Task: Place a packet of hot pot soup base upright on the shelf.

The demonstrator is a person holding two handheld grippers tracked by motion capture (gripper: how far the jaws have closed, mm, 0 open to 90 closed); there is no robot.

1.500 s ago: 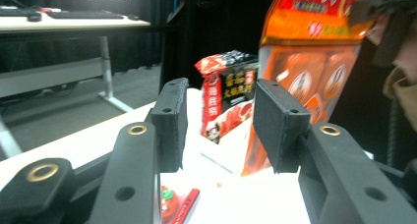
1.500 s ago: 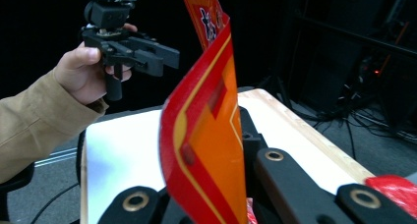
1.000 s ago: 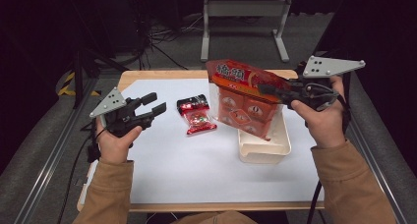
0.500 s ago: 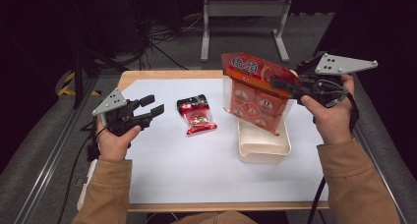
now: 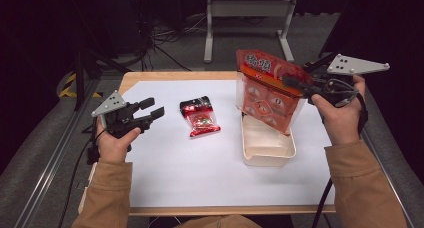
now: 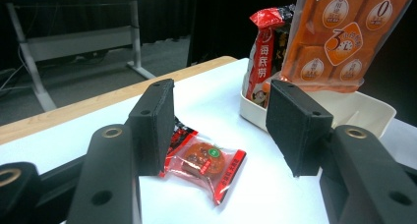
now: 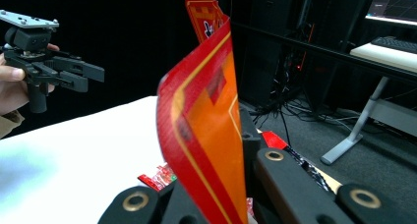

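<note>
Two claws show in the high view: right claw [image 5: 295, 83], at the frame's right, grips the orange bag [image 5: 267, 95] above the cream tray [image 5: 267, 150]; left claw [image 5: 152, 110] is open, its jaws having just been opening, empty. Left gripper view adds a red pouch [image 6: 263, 57] standing in the tray, behind the small red packet [image 6: 206, 160] lying mid-bench. Right gripper view shows the bag edge-on between clamped jaws.

At the lower left and lower right of the high view, both forearms wear tan, ribbed-cuff sleeves. The matte black left gripper [image 5: 150, 111] carries a grey three-cornered plate with small holes, and a black cable trails from it down the frame's left edge. The matching black right gripper [image 5: 294, 82] bears the same drilled grey plate. Brass-ringed rivets dot the jaw links in both gripper views.
</note>
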